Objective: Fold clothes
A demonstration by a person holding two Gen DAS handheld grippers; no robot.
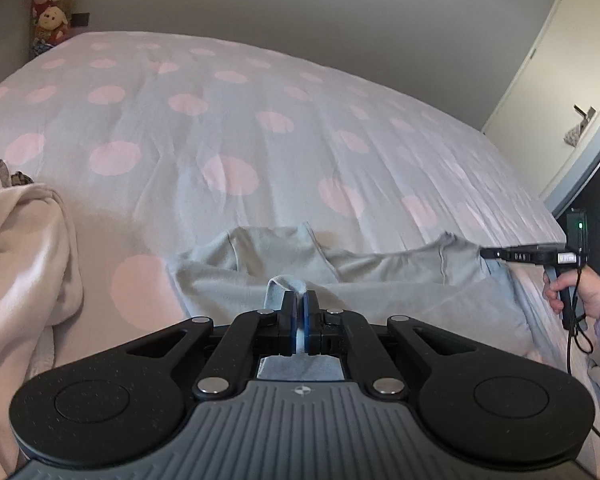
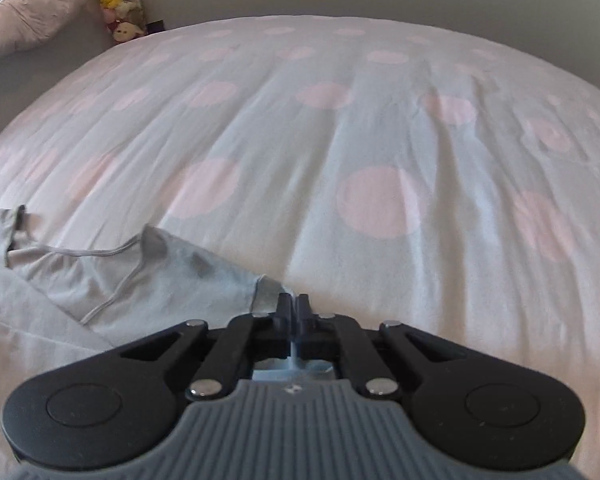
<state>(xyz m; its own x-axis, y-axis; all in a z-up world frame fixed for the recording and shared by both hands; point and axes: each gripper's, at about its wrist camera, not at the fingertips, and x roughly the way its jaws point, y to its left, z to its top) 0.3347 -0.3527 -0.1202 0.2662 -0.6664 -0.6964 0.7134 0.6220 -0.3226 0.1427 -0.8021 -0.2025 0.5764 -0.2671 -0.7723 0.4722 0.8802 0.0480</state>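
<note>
Both grippers tilted down over the bed, a grey shirt spread near its edge. Left gripper clamped on a shirt fold. Right gripper pinched closed at the sleeve corner, hand wrapped around its handle.

Soft matt cloth on a bed, seen past hard matt plastic tools.

A grey garment of smooth, thin knit cloth is spread on a bedcover of lightly creased matt cotton printed with pink dots. A cream garment looks fleecy. The left gripper is made of speckled matt black plastic, with ribbed grey plastic and shiny metal pins.
</note>
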